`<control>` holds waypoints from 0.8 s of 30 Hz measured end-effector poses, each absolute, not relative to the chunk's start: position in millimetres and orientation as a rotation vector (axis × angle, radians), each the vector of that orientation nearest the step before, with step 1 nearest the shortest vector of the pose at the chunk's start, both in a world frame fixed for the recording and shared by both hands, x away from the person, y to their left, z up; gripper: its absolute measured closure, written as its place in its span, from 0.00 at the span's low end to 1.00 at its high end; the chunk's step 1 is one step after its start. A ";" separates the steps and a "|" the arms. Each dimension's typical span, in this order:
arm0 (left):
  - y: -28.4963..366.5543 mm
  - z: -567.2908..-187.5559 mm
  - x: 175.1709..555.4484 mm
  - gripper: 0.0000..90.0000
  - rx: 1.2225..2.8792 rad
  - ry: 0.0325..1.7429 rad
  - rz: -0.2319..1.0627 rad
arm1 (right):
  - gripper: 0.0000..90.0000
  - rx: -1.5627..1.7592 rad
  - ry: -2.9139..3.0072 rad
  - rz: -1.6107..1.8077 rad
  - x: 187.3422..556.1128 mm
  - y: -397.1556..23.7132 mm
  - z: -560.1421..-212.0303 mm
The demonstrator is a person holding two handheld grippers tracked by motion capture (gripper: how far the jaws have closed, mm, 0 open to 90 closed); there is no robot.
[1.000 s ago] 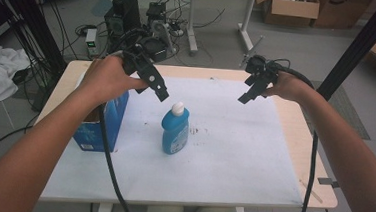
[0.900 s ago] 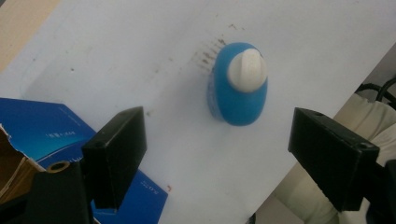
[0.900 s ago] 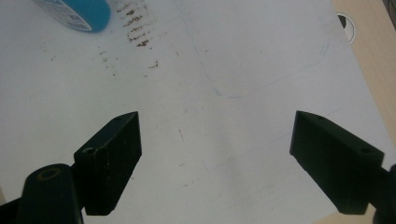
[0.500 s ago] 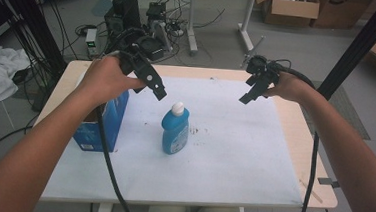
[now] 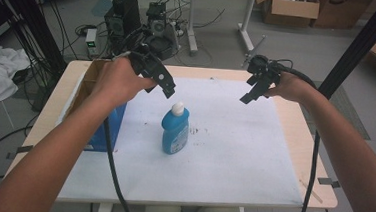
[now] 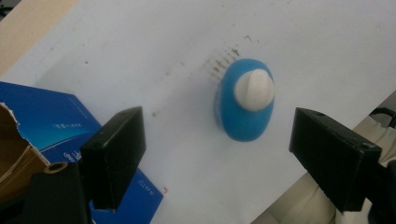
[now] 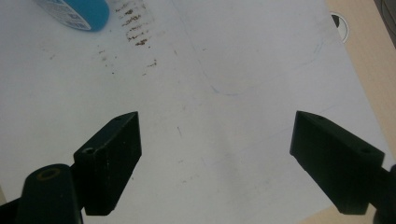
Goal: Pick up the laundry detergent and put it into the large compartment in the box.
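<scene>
A blue bottle with a white cap stands upright on the white sheet near the table's middle. My left gripper hovers open just above and behind it. In the left gripper view the bottle is seen from above between the wide-apart jaws of the left gripper, not touching them. My right gripper is held open over the sheet's far right part, well away from the bottle. In the right gripper view, the right gripper frames bare sheet, and the bottle lies at the top left.
An open blue cardboard box stands left of the bottle, under my left forearm; its torn flap is close to the left jaw. Brown specks mark the sheet. A black pole rises at the right; cables and equipment sit behind the table.
The left gripper has edged slightly to the right, above the bottle. The right gripper, the bottle and the box have stayed about where they were.
</scene>
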State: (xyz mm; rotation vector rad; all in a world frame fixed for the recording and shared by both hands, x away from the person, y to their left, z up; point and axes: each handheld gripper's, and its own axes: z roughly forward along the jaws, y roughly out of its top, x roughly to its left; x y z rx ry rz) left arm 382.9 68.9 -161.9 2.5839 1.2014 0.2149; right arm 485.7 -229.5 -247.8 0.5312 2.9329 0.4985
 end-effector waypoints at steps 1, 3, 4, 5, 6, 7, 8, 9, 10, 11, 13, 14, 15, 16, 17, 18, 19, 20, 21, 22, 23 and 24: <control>66.5 -162.9 382.9 0.21 2.584 1.200 0.212 | 0.18 0.537 2.933 0.494 485.6 -229.7 -247.6; 63.2 -164.1 382.6 0.21 2.582 1.201 0.216 | 0.18 0.537 2.931 0.490 485.4 -229.9 -247.9; 60.5 -165.4 382.3 0.21 2.583 1.201 0.212 | 0.18 0.531 2.931 0.488 485.4 -229.9 -248.1; 59.1 -165.9 381.9 0.21 2.585 1.199 0.213 | 0.18 0.532 2.932 0.482 484.7 -229.7 -248.1; 57.8 -166.6 381.5 0.21 2.586 1.201 0.213 | 0.18 0.530 2.932 0.482 484.6 -229.7 -248.0; 56.2 -167.3 381.1 0.21 2.592 1.197 0.211 | 0.18 0.529 2.932 0.483 484.5 -229.8 -247.9; 54.5 -168.3 380.4 0.21 2.588 1.201 0.209 | 0.18 0.534 2.930 0.483 484.2 -229.8 -247.5; 53.2 -169.2 379.9 0.21 2.587 1.203 0.210 | 0.18 0.532 2.929 0.486 484.2 -229.9 -247.3; 51.6 -170.6 379.3 0.21 2.588 1.207 0.213 | 0.18 0.530 2.928 0.488 484.3 -229.9 -247.1; 50.0 -172.3 378.8 0.21 2.590 1.211 0.214 | 0.18 0.533 2.926 0.488 484.1 -230.0 -247.1; 47.2 -175.2 378.2 0.21 2.590 1.210 0.207 | 0.18 0.534 2.925 0.483 484.0 -229.9 -247.2; 45.5 -176.6 377.9 0.21 2.591 1.206 0.208 | 0.18 0.536 2.925 0.484 483.8 -229.8 -247.1; 43.7 -177.9 377.7 0.21 2.591 1.207 0.204 | 0.18 0.533 2.926 0.485 483.7 -229.7 -247.1; 42.1 -179.0 377.6 0.21 2.594 1.204 0.205 | 0.18 0.531 2.925 0.484 483.6 -229.6 -247.0; 40.2 -180.2 377.3 0.21 2.599 1.200 0.206 | 0.18 0.530 2.925 0.485 483.6 -229.5 -247.1; 38.5 -181.3 376.9 0.21 2.601 1.201 0.205 | 0.18 0.528 2.925 0.485 483.6 -229.3 -247.1; 37.2 -182.2 376.7 0.21 2.604 1.200 0.204 | 0.18 0.529 2.924 0.487 483.3 -229.1 -247.3; 36.1 -183.3 376.5 0.21 2.599 1.204 0.206 | 0.18 0.531 2.926 0.484 482.9 -228.7 -247.2; 35.2 -184.6 376.4 0.21 2.594 1.213 0.207 | 0.18 0.526 2.925 0.487 483.1 -228.4 -247.5; 34.6 -186.1 376.7 0.21 2.596 1.217 0.206 | 0.18 0.525 2.925 0.488 483.1 -228.3 -247.6; 33.9 -187.7 377.0 0.21 2.599 1.223 0.211 | 0.18 0.524 2.925 0.487 483.2 -228.2 -247.5; 33.2 -189.7 377.4 0.21 2.598 1.230 0.206 | 0.18 0.521 2.925 0.487 483.4 -228.1 -247.4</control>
